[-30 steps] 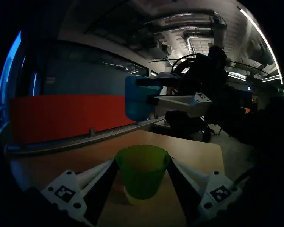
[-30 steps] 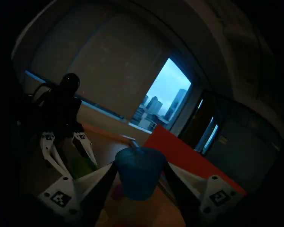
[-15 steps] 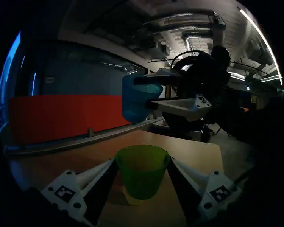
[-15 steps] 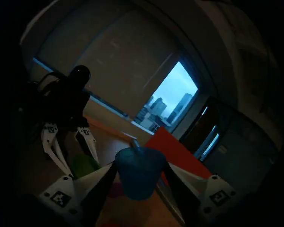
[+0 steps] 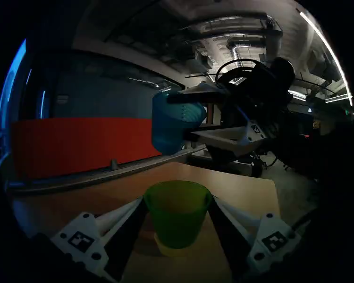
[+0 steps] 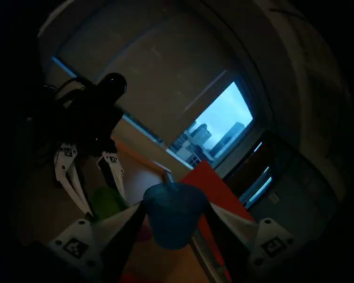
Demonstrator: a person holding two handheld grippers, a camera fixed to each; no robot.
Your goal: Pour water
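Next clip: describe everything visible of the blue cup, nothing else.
The blue cup is a tapered tumbler of translucent plastic, with stepped ridges inside its rim. The right gripper clamps it, one finger on each side. It hangs in the air, tilted, above and beyond the green cup. Any water inside cannot be made out.

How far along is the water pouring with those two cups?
Done: the left tool grips the green cup on the table, and the right tool holds the blue cup raised beyond it. In hand: the blue cup looks slightly tipped. Left: the actual pour into the green cup.
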